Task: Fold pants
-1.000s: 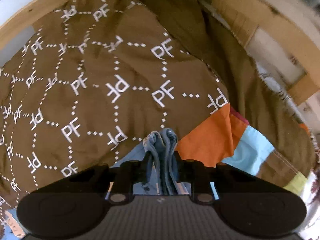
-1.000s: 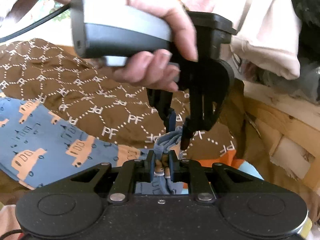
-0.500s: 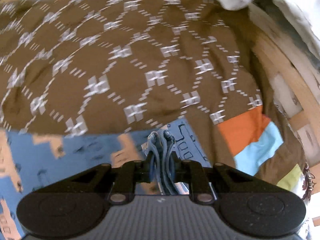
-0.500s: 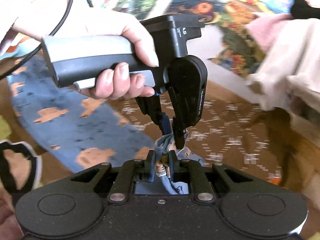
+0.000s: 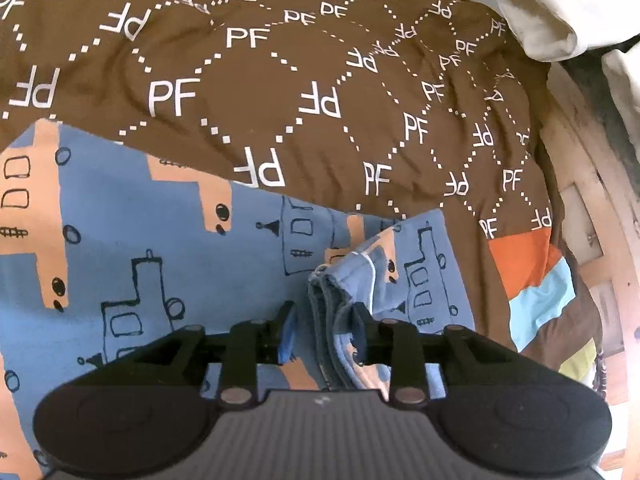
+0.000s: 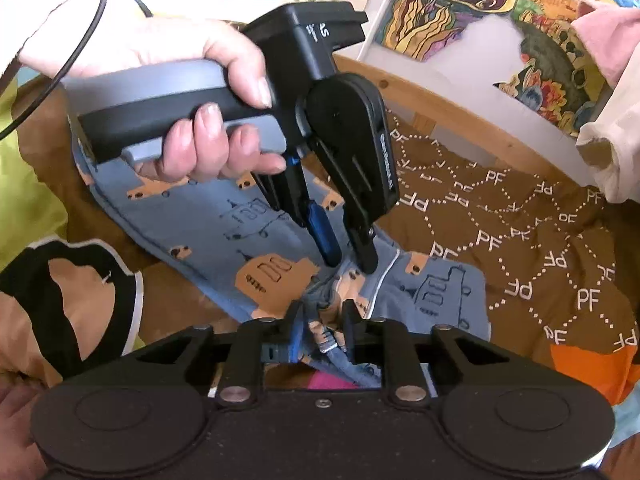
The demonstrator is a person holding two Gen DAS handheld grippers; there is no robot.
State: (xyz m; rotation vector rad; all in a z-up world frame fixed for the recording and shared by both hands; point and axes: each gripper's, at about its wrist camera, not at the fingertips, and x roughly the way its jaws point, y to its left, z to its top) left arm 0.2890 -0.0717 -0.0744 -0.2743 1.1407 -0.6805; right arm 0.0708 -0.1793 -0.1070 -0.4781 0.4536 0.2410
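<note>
The blue pants (image 5: 168,240), printed with orange vehicles, lie spread on a brown bedspread (image 5: 280,80). Their folded-over end (image 5: 416,276) rests on top. My left gripper (image 5: 323,332) points down at this end and its jaws are opening. The bunched edge leans on the right finger (image 5: 360,328), with a gap to the blue left pad. In the right wrist view a hand (image 6: 192,92) holds the left gripper (image 6: 349,260) just above the cloth. My right gripper (image 6: 322,328) is close behind it, its jaws starting to open with the pants' edge (image 6: 320,312) still filling the gap.
A wooden bed rail (image 6: 460,120) runs behind the bedspread, below a wall of colourful pictures (image 6: 452,8). Pale clothes (image 5: 536,20) hang over the far right corner. An orange and light-blue patch (image 5: 524,272) marks the bedspread's right edge. A yellow-green, tan and black garment (image 6: 60,292) lies at left.
Both grippers carried the pants' end across and down onto the spread pants. The left jaws have parted from the bunched edge. The right jaws have widened slightly.
</note>
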